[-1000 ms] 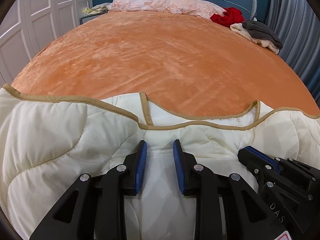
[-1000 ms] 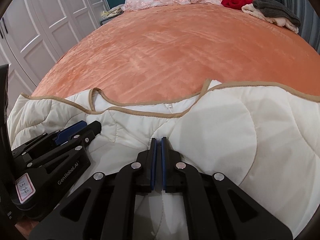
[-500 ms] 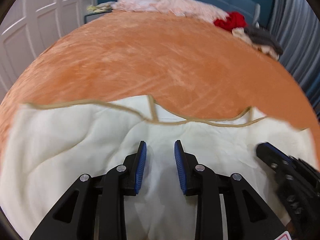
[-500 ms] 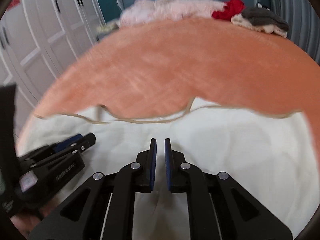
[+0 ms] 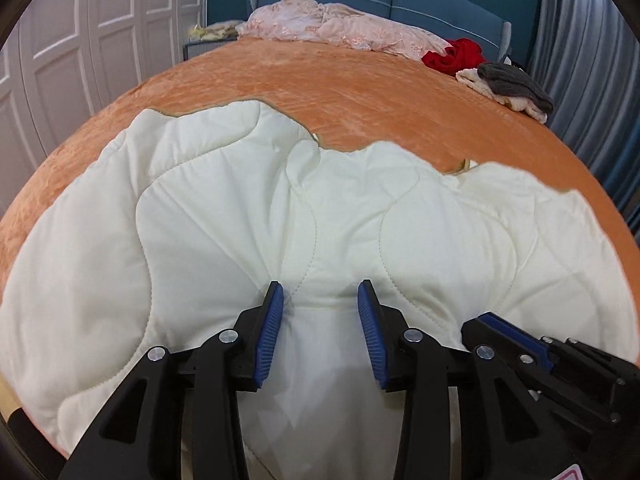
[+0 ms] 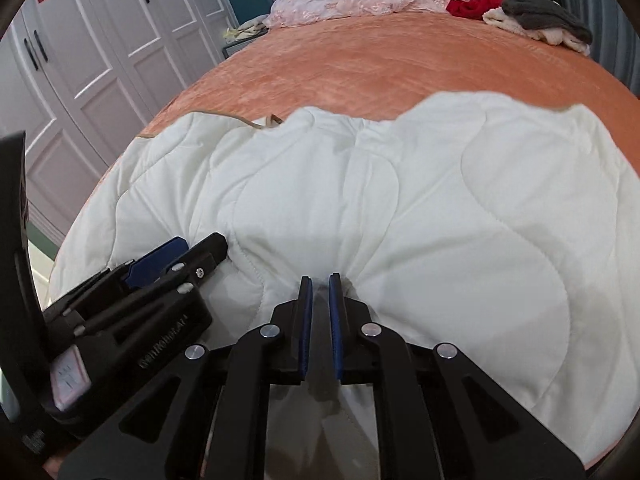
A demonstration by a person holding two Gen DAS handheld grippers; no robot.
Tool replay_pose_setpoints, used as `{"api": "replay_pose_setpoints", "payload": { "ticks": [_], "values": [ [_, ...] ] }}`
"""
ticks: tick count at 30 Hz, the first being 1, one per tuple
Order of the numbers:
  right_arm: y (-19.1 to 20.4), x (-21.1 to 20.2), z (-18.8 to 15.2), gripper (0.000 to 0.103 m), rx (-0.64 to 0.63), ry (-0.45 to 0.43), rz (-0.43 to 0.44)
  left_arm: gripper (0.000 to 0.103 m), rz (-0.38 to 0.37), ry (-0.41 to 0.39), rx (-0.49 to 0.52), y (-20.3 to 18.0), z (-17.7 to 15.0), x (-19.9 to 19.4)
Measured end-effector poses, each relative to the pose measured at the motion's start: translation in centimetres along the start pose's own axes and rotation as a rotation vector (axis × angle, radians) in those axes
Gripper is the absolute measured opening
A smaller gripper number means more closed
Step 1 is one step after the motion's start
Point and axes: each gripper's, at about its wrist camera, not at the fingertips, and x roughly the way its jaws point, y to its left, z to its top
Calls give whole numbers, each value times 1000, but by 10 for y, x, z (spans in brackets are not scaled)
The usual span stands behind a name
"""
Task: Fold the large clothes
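Orange bed [image 5: 360, 92] was covered near its foot by cream quilted jacket [image 5: 224, 208], folded once; more folds judged left. Left tongs [image 5: 320, 300] were opening round fabric; right tongs [image 6: 320, 284] nearly shut, pinching fabric.

Beyond the cream quilted garment [image 5: 248, 216] the orange bedspread [image 5: 360, 92] lay bare; pink bedding [image 5: 340, 30] and a clothes pile [image 5: 508, 84] crowded the headboard end.

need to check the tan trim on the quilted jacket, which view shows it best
The left wrist view: the tan trim peeks out along the far edge of the cream quilted jacket in several places. The right wrist view shows only a short stretch at the upper left.
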Motion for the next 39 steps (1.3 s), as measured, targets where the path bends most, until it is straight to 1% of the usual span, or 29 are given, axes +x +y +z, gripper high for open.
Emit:
{"api": "replay_pose_setpoints", "payload": {
  "ticks": [3,5,11,17,19,20,22,23,24,25,26,28,29,30,33,35,36,37,38,39],
  "values": [
    [-2,4,-1,7,1,4,1,38,30,-31,50,-6,-6,2],
    [-1,6,-2,7,-11,5,-8,38,41,-41,64,-8,-7,5],
    [-4,10,-4,6,6,-2,6,38,44,-50,60,-10,-8,12],
    [1,9,-3,6,3,2,-1,38,43,-45,66,-11,-6,12],
    [1,9,-2,6,0,11,-6,38,40,-31,66,-11,-4,10],
    [1,9,0,6,-1,18,-8,38,25,-9,53,-8,0,6],
    [1,6,7,7,10,60,-11,38,-31,19,-8,2,4,-9],
    [1,3,12,7,26,86,-19,39,-67,31,-62,13,6,-22],
    [3,-6,17,7,48,108,-34,40,-85,34,-98,23,4,-33],
    [7,-13,19,11,53,110,-36,44,-96,39,-132,35,1,-44],
    [10,-21,19,11,49,103,-27,51,-103,43,-177,52,-4,-58],
    [24,-39,15,11,15,84,9,60,-103,43,-255,82,-16,-79],
    [29,-43,12,11,-2,86,15,64,-90,48,-281,93,-20,-84],
    [33,-45,9,11,-15,95,22,64,-68,53,-327,110,-27,-91],
    [43,-40,-6,11,-37,141,26,64,-56,86,-448,153,-45,-96],
    [44,-30,-16,11,-34,165,5,64,-74,115,-529,174,-55,-91],
    [43,-27,-20,11,-29,168,3,64,-103,137,-589,183,-59,-85],
    [43,-25,-22,11,-26,168,-2,64,-136,146,-630,188,-62,-82],
    [43,-22,-22,11,-26,168,-7,64,-178,146,-677,193,-62,-76],
    [44,-22,-22,11,-26,169,-9,64,-209,138,-695,194,-62,-74]
  ]
}}
